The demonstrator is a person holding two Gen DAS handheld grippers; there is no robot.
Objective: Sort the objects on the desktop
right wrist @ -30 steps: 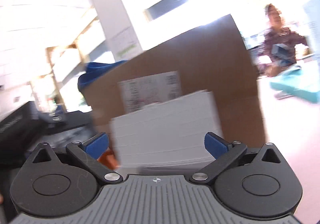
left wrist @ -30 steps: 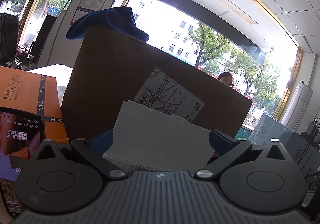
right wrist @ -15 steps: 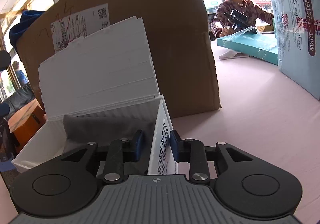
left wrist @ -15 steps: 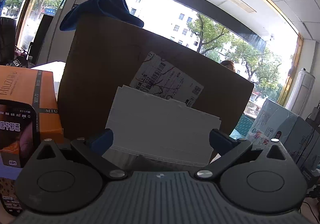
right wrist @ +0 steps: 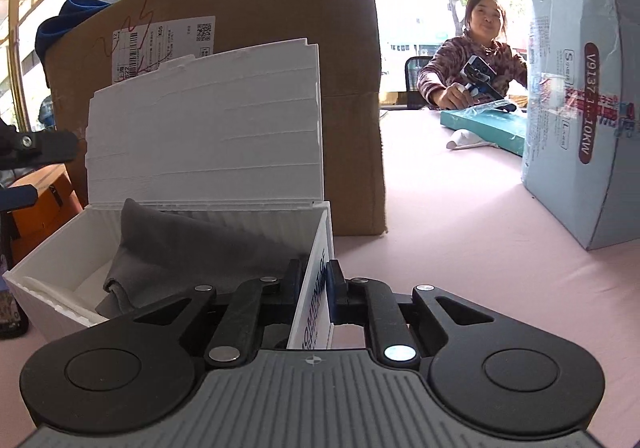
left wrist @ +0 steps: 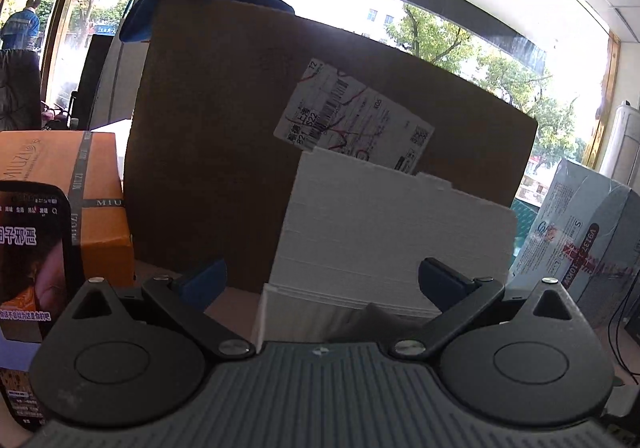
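Right gripper (right wrist: 316,284): pinched narrow on the right side wall of the open white foam box (right wrist: 60,244), dark printed lettering there only partly readable. Inside the box, a crumpled grey cloth (right wrist: 192,244); hinged white lid (right wrist: 208,128) upright at the far side. Left gripper (left wrist: 320,280): spread wide, empty, over the box's near left corner. Just behind, a tall brown cardboard carton (right wrist: 280,8) with a barcoded shipping label (left wrist: 352,120), "S22" legible. Far left, orange box (left wrist: 100,200) marked "MIUZI". Right, pale blue package (right wrist: 580,108) reading "V9137-1-10KW".
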